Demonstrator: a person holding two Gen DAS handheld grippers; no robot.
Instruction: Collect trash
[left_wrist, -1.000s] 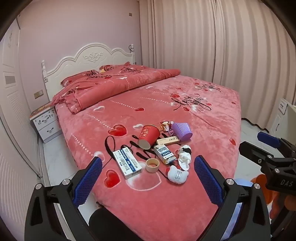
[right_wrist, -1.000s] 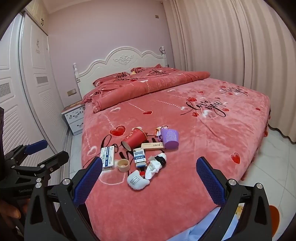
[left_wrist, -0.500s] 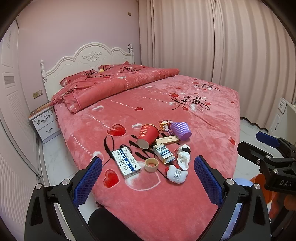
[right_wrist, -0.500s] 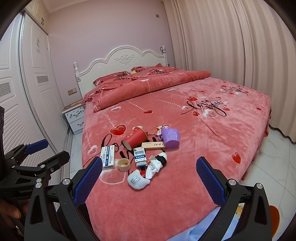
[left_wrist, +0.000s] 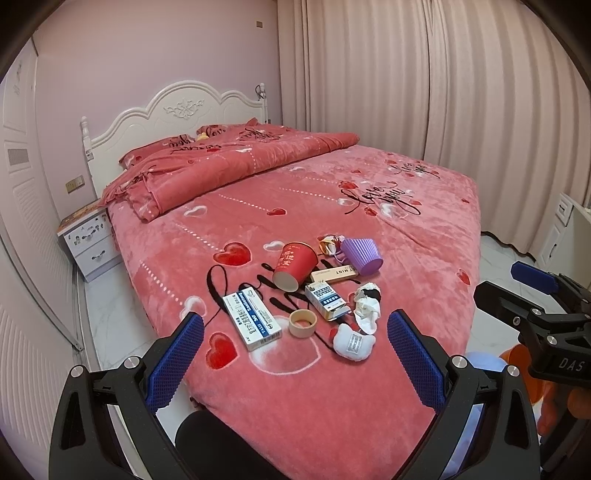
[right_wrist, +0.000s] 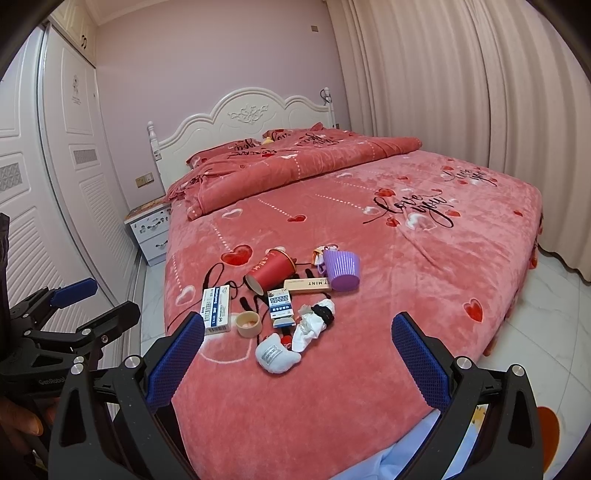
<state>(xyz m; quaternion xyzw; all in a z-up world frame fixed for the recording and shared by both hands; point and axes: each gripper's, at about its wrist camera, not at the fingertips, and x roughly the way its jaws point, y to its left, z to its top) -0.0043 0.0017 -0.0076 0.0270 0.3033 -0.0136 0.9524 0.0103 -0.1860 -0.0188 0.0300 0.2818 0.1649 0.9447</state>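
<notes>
A heap of trash lies on the near part of the red bed (left_wrist: 406, 229): a tipped red paper cup (left_wrist: 293, 264), a purple ribbed cup (left_wrist: 362, 255), a long mint box (left_wrist: 334, 275), a blue-and-white box (left_wrist: 252, 319), a smaller open box (left_wrist: 327, 301), a tape roll (left_wrist: 302, 323), crumpled tissue (left_wrist: 366, 309) and a small white pillow-like item (left_wrist: 352, 343). My left gripper (left_wrist: 295, 354) is open and empty, held back from the heap. My right gripper (right_wrist: 297, 356) is open and empty, also short of the heap; the red cup (right_wrist: 271, 271) shows there too.
A folded red duvet (left_wrist: 221, 166) and white headboard (left_wrist: 177, 114) are at the far end. A white nightstand (left_wrist: 88, 240) stands left of the bed, a wardrobe (right_wrist: 55, 184) beyond it. Curtains (left_wrist: 443, 92) line the right wall. White tiled floor (right_wrist: 535, 332) runs on the right.
Both views have shifted slightly; the trash heap sits a little higher and nearer the centre. Both grippers stay open and empty.
</notes>
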